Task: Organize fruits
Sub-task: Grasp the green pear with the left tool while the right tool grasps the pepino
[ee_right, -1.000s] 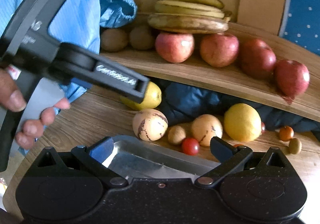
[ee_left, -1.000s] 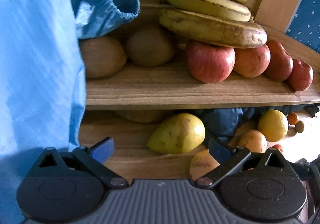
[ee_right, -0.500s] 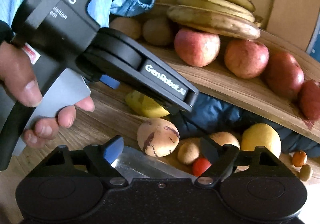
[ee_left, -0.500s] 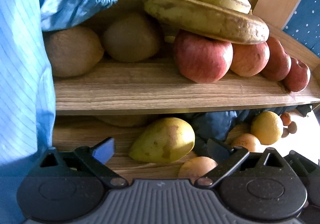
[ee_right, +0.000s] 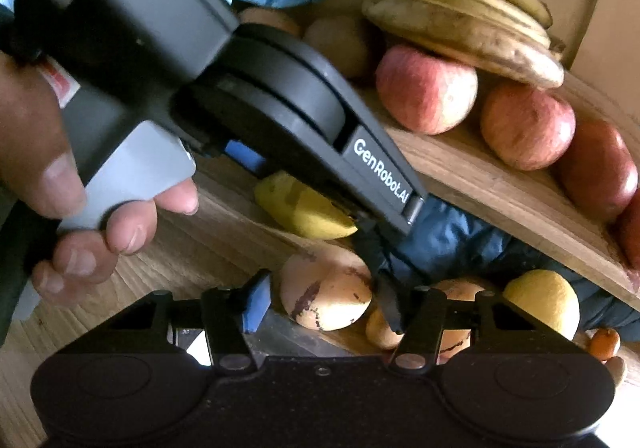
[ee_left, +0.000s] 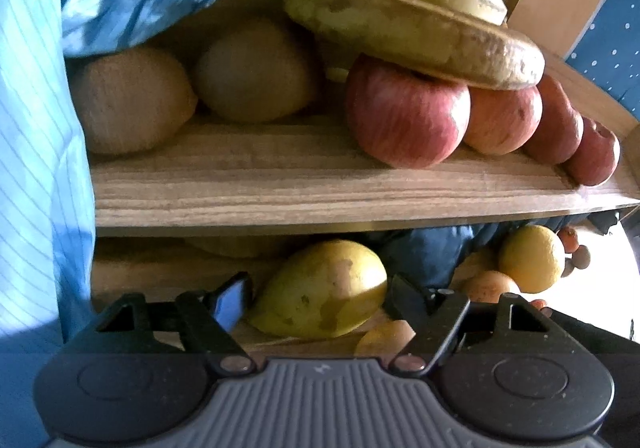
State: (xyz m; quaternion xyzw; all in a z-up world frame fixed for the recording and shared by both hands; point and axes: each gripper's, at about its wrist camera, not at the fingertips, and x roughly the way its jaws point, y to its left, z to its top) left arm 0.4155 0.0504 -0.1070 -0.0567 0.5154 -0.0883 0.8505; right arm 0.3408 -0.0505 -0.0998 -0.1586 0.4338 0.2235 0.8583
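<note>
A yellow-green pear (ee_left: 322, 290) lies on the wooden table under the shelf. My left gripper (ee_left: 320, 298) is open with its fingers either side of the pear; I cannot tell if they touch it. The pear also shows in the right wrist view (ee_right: 300, 208), partly hidden by the left gripper's body (ee_right: 280, 104). My right gripper (ee_right: 322, 304) is open, with a spotted tan pear (ee_right: 326, 298) between its fingers. The wooden shelf (ee_left: 320, 188) holds bananas (ee_left: 408, 16), several red apples (ee_left: 406, 114) and two brown kiwis (ee_left: 132, 100).
More fruit lies under the shelf to the right: a lemon (ee_right: 542, 302), another tan pear (ee_right: 456, 324), a small orange fruit (ee_right: 604, 344). A dark blue cloth (ee_right: 460, 244) lies behind them. A blue sleeve (ee_left: 36, 128) fills the left. A metal tray edge (ee_right: 280, 332) sits below my right gripper.
My left gripper has moved forward and down until its fingers flank the yellow-green pear. My right gripper has moved closer to the spotted tan pear.
</note>
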